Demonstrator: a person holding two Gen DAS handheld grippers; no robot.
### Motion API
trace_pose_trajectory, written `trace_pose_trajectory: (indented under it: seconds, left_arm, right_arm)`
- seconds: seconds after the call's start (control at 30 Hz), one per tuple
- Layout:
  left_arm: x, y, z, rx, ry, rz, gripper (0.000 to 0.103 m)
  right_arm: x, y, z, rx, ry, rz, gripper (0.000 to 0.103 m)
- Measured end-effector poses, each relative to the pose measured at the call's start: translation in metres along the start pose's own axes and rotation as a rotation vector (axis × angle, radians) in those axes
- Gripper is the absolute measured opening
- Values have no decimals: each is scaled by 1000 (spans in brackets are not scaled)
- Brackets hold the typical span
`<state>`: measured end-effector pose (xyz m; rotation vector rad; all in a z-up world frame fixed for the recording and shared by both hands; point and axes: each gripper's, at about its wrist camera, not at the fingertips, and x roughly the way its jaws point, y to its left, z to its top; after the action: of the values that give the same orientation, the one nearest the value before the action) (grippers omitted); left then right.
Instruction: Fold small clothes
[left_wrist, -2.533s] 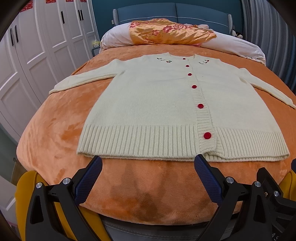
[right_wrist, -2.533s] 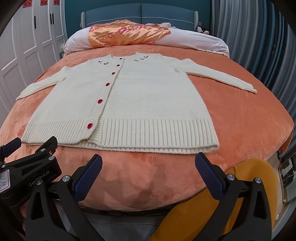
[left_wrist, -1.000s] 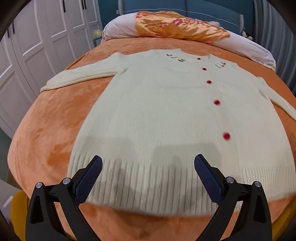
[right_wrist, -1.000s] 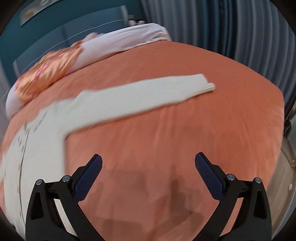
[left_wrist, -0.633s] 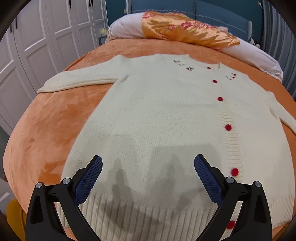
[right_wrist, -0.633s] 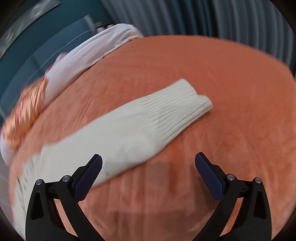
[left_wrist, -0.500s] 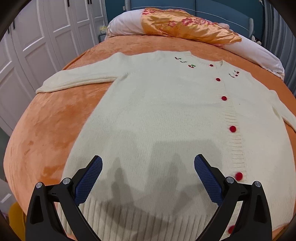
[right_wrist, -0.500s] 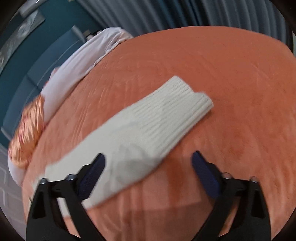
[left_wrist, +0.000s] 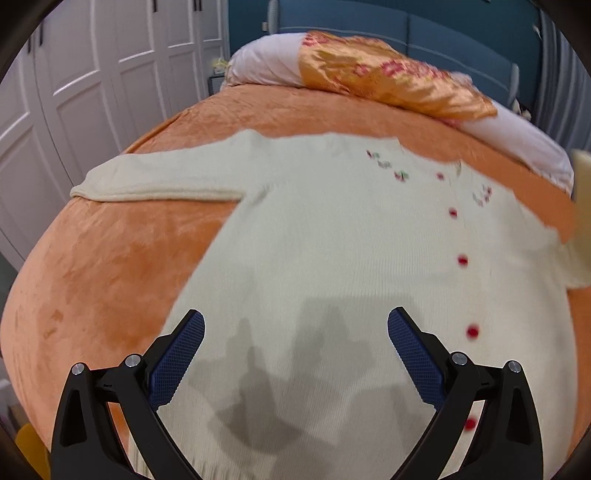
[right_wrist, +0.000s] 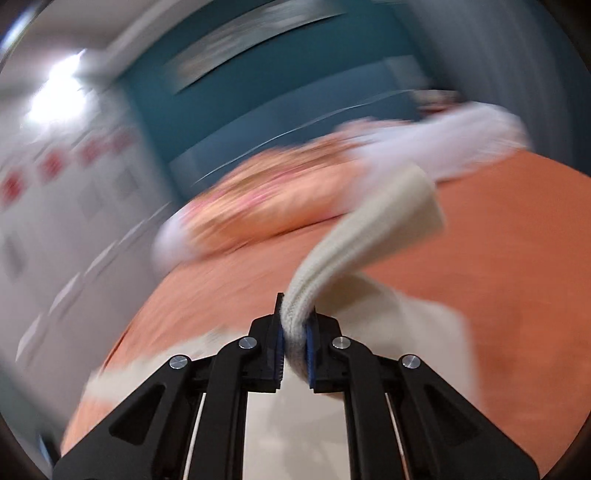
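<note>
A cream knitted cardigan with red buttons lies flat, front up, on the orange bed cover. My left gripper hovers open over its lower body with nothing between the fingers. The cardigan's left sleeve lies stretched out to the left. In the right wrist view my right gripper is closing its jaws on the other sleeve, and the pads press on the knit. The ribbed cuff sticks up past the fingers, lifted off the bed. That raised sleeve shows at the right edge of the left wrist view.
An orange satin pillow and white pillows lie at the head of the bed against a blue headboard. White wardrobe doors stand to the left. Bare orange cover surrounds the cardigan. The right wrist view is motion-blurred.
My right gripper went from wide open over the sleeve cuff to clamped on it and swung upward, lifting it. My left gripper moved forward over the cardigan's body.
</note>
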<state>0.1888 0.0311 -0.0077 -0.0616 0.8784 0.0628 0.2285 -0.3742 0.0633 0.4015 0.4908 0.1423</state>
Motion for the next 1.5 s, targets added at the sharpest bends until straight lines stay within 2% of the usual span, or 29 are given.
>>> trace_pose_trajectory:
  seconds: [0.1, 0.17, 0.23, 0.27, 0.3, 0.37, 0.4, 0.43, 0.53, 0.6, 0.7, 0.77, 0.83, 0.87, 0.9, 0.97, 1.0, 1.07, 1.2, 1.23, 1.27, 1.3, 1.37, 1.43, 1.47, 1.5]
  left_arm:
    - [0, 2, 13, -27, -24, -17, 98]
    - [3, 2, 20, -33, -24, -30, 98]
    - [10, 3, 26, -38, -14, -42, 98]
    - [16, 3, 28, -45, -1, -48, 98]
    - [20, 4, 30, -52, 10, -63, 98]
    - [31, 5, 33, -71, 38, -92, 98]
    - [38, 6, 36, -86, 48, -114, 98]
    - [43, 6, 38, -95, 55, -126, 98]
    - [63, 4, 46, -142, 94, -182, 98]
    - [74, 0, 50, -196, 126, -247, 98]
    - [85, -9, 52, -263, 165, -335, 98]
    - [95, -16, 49, -302, 203, -362, 98]
    - [97, -20, 48, -324, 200, -358, 94]
    - [97, -21, 51, -324, 185, -368, 83]
    - [97, -23, 53, -317, 178, -386, 57]
    - [100, -30, 59, -289, 192, -428, 21]
    - [100, -33, 64, -278, 189, -445, 14]
    - [95, -39, 78, -223, 149, -446, 10]
    - [74, -55, 117, -97, 30, -457, 8]
    - [67, -59, 127, -73, -5, -463, 8]
    - [56, -63, 141, -40, -60, -466, 8]
    - [43, -65, 153, -13, -125, -464, 8]
    - [27, -64, 166, 3, -212, -483, 8]
    - [15, -56, 167, 13, -298, -478, 8]
    - [19, -53, 163, 13, -305, -458, 9]
    - [41, -50, 154, 17, -253, -418, 11]
  right_arm:
    - [58, 84, -38, -147, 116, 97, 8]
    - [106, 126, -76, -196, 233, 150, 9]
    - [140, 147, -112, -218, 339, 161, 14]
    - [158, 155, -134, -245, 401, 140, 21]
    - [168, 158, -151, -270, 445, 127, 23]
    - [156, 159, -170, -267, 471, 128, 28]
    - [148, 152, -169, -243, 466, 141, 32]
    - [140, 147, -165, -224, 452, 146, 40]
    - [83, 107, -152, -122, 339, 109, 56]
    - [59, 76, -141, -60, 298, 65, 58]
    - [28, 25, -134, -26, 261, -90, 59]
    - [17, -7, -127, -12, 253, -185, 59]
    - [15, -29, -123, 31, 253, -233, 59]
    - [15, -39, -124, 47, 250, -256, 59]
    - [20, -46, -119, 55, 248, -275, 59]
    - [30, -57, -112, 61, 257, -315, 59]
    - [39, -61, -109, 65, 270, -328, 59]
    - [55, -65, -107, 71, 279, -357, 59]
    - [80, -69, -98, 88, 285, -372, 60]
    - [86, -68, -95, 84, 279, -364, 49]
    - [87, -65, -93, 76, 270, -347, 23]
    - [86, -62, -91, 64, 253, -340, 14]
    - [71, -53, -85, 69, 140, -299, 9]
    - [48, -46, -86, 78, 27, -291, 9]
    - [46, -48, -90, 86, 15, -306, 9]
    - [49, -53, -95, 96, 30, -334, 10]
